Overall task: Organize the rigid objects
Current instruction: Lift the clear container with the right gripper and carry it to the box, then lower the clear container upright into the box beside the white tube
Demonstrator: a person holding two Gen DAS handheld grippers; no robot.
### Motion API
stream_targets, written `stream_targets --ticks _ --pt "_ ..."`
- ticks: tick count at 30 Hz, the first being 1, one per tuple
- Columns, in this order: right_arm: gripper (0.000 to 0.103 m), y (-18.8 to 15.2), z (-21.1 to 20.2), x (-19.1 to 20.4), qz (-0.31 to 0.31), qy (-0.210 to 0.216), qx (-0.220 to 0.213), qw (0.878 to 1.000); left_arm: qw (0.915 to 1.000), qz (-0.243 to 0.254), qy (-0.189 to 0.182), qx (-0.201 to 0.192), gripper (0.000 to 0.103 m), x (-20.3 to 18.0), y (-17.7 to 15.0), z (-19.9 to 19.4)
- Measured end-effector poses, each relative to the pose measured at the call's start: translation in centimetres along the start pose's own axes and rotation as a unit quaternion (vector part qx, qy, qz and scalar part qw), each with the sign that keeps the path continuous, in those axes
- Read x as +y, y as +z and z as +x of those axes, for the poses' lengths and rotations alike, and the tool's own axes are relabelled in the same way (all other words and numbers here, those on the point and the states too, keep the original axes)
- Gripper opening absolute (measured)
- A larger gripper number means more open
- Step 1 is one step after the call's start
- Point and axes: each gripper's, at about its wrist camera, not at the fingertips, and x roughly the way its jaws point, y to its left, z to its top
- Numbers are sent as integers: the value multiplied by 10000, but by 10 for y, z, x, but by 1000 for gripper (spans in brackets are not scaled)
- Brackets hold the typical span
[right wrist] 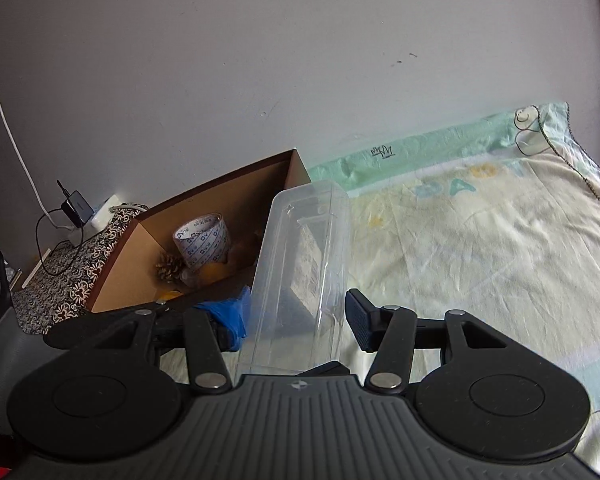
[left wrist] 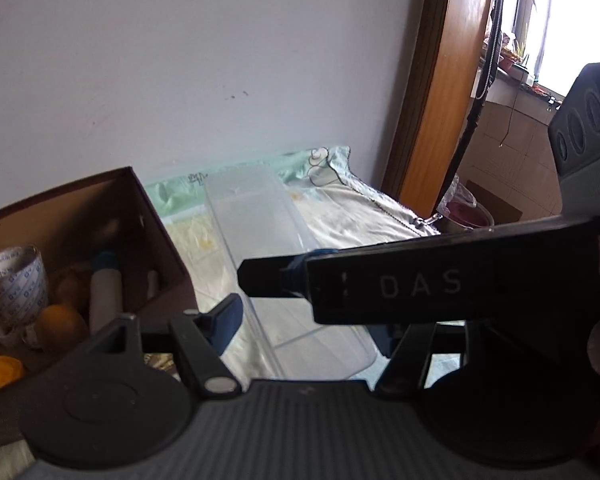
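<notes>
Clear plastic marks the thing at the middle of this moment: a long transparent bin (right wrist: 304, 280) lies on the bed sheet (right wrist: 480, 248), just beside the brown cardboard box (right wrist: 128, 256) that stands against the wall at the sheet's left edge. The bin looks empty, so the sorting seems barely begun or paused; the rigid items are all in the cardboard box: a roll of printed tape (right wrist: 204, 246), a pine cone (right wrist: 168, 270), an orange round object (left wrist: 58, 322), a white bottle with a blue cap (left wrist: 104, 292) and an orange lid (left wrist: 0, 372). Whether they are to stay there or move into the bin cannot be told. The right gripper (right wrist: 300, 320) straddles the bin's near end; its right pad (right wrist: 360, 320) stands clear of the wall, while its blue-wrapped left pad (right wrist: 232, 312) is just beside or touching the other wall, so the claw reads as spread wide around the bin and not clamped on it. The left gripper (left wrist: 296, 304) is spread too, its left finger (left wrist: 224, 316) at the bin's outer wall, its other finger hidden behind the right gripper's body, which crosses its view. Both grippers point downward at a slant towards the bed, side by side.
</notes>
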Motion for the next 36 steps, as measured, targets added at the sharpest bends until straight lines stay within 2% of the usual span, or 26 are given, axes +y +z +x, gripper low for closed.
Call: stream_targets --ticks 6,12,19,29,36 --pt "37 32 26 33 -475 283 -155 9983 9995 -103 242 -163 64 43 27 -11" --pt "37 48 66 59 -737 402 -9 9965 9987 -144 477 -87 62 88 37 0" --pt "37 51 111 74 -864 234 318 9955 9977 -532 364 231 61 135 36 29" --pt "36 43 152 70 -700 -170 874 9936 9919 -1038 105 731 60 167 18 65" --pt "37 36 159 81 -996 -424 689 9917 9912 -940 254 892 54 168 14 72"
